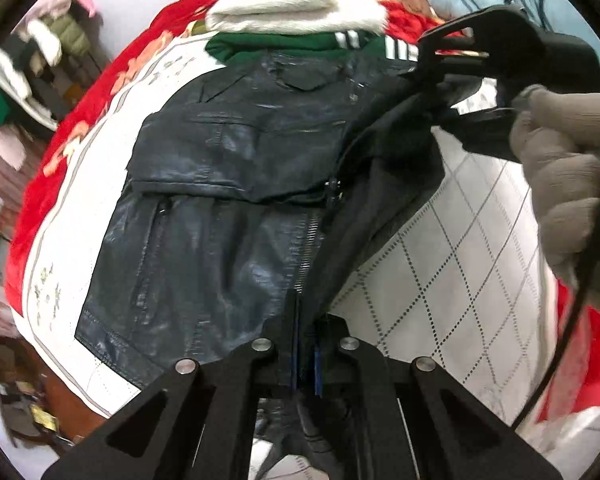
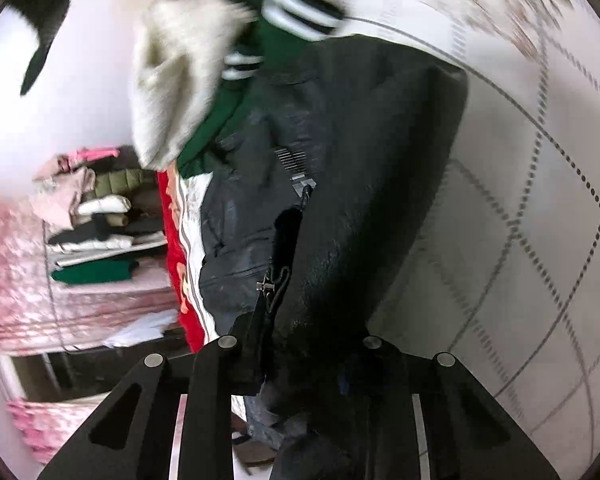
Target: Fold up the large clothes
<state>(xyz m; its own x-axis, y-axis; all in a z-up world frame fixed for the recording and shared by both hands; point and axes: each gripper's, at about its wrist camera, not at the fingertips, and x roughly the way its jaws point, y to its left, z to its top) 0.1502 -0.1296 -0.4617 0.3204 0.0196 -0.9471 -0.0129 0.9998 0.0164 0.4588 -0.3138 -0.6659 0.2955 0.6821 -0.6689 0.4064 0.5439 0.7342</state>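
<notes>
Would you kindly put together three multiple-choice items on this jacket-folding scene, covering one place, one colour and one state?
1. Where does the fluffy white folded garment lie?
A. on the green garment with white stripes
B. under the dark shiny leather-look jacket
C. on the floor

2. What colour is the border of the white quilted bedspread?
A. blue
B. red
C. yellow

3. How is the left gripper?
A. wide open, holding nothing
B. out of sight
C. shut on the jacket's front edge

Answers: 1 A, it rests atop the green fabric; 2 B, red plush rims the spread; 3 C, the zip edge runs between its closed fingers.
</notes>
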